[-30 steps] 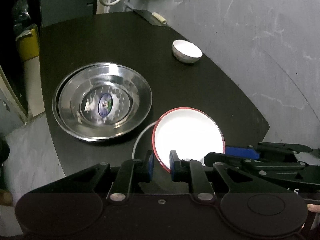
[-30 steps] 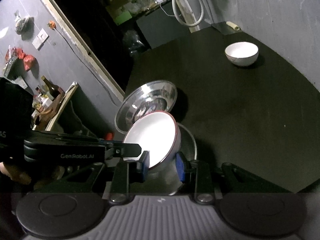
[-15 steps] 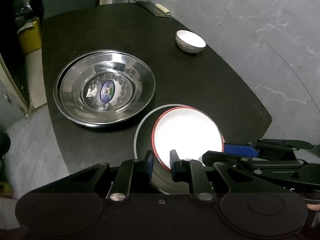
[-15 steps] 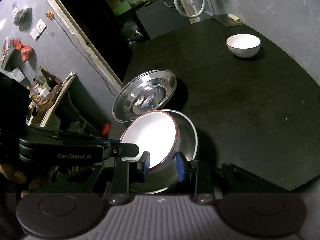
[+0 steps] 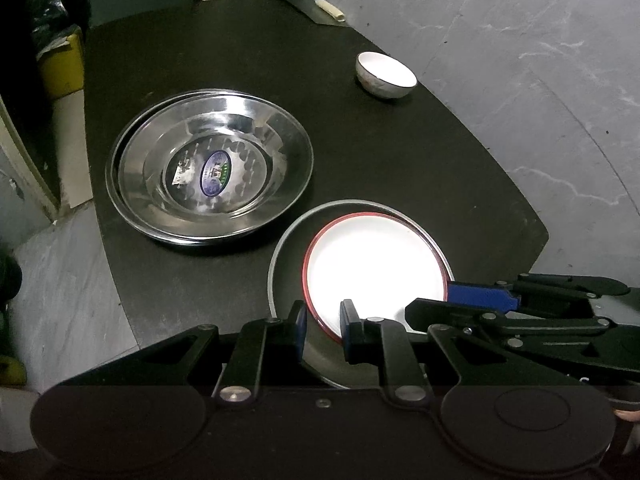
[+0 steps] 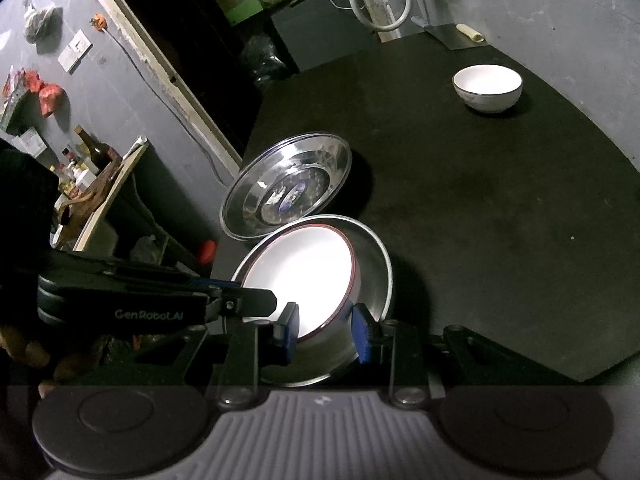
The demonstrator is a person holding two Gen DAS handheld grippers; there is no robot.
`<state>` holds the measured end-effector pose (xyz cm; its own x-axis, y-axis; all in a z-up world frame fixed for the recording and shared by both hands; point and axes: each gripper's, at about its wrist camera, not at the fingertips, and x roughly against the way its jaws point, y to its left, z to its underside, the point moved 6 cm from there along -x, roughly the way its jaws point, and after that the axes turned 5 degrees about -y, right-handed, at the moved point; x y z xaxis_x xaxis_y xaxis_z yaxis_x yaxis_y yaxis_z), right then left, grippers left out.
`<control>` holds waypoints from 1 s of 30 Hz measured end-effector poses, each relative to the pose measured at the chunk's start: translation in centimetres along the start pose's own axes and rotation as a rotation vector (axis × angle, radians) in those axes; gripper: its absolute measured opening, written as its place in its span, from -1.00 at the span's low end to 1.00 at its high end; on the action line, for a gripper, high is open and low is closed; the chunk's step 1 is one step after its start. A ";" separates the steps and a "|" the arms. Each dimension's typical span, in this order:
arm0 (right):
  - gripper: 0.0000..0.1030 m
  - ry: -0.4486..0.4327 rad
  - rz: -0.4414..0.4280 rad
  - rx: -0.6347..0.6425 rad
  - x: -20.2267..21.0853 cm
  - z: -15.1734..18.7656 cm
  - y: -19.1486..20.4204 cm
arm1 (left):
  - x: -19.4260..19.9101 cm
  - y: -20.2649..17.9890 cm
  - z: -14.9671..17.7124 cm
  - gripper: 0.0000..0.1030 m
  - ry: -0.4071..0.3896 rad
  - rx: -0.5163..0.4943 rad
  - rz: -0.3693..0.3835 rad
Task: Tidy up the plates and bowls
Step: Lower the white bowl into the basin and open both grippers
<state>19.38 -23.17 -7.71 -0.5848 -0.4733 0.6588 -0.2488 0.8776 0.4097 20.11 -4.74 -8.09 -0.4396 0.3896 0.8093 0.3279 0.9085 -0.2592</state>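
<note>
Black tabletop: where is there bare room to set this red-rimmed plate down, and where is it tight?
Free: the wide stretch of black tabletop between the small white bowl and the grey-rimmed plate. Crowded: the near edge, where the nested steel basins sit close beside the grey-rimmed plate under the red-rimmed plate.

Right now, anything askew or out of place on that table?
Yes: the red-rimmed white plate sits tilted and off-centre in the grey dish. The small white bowl stands alone, apart from the nested steel basins.
</note>
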 end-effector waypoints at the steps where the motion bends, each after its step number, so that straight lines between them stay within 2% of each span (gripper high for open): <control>1: -0.35 0.002 0.003 0.006 0.0 0.0 0.1 | 0.0 0.0 0.0 -0.63 0.001 0.001 -0.001; 25: -0.21 0.053 0.063 0.151 -0.7 -0.2 1.1 | -0.5 -0.1 -0.2 -0.62 0.020 0.008 -0.017; 30: -0.11 0.065 0.070 0.182 -0.8 -0.2 1.4 | -0.4 -0.1 -0.2 -0.62 0.020 0.012 -0.018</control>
<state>19.70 -21.60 -7.58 -0.5558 -0.4096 0.7234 -0.3485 0.9048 0.2445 20.47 -5.06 -8.29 -0.4282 0.3703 0.8243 0.3104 0.9170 -0.2506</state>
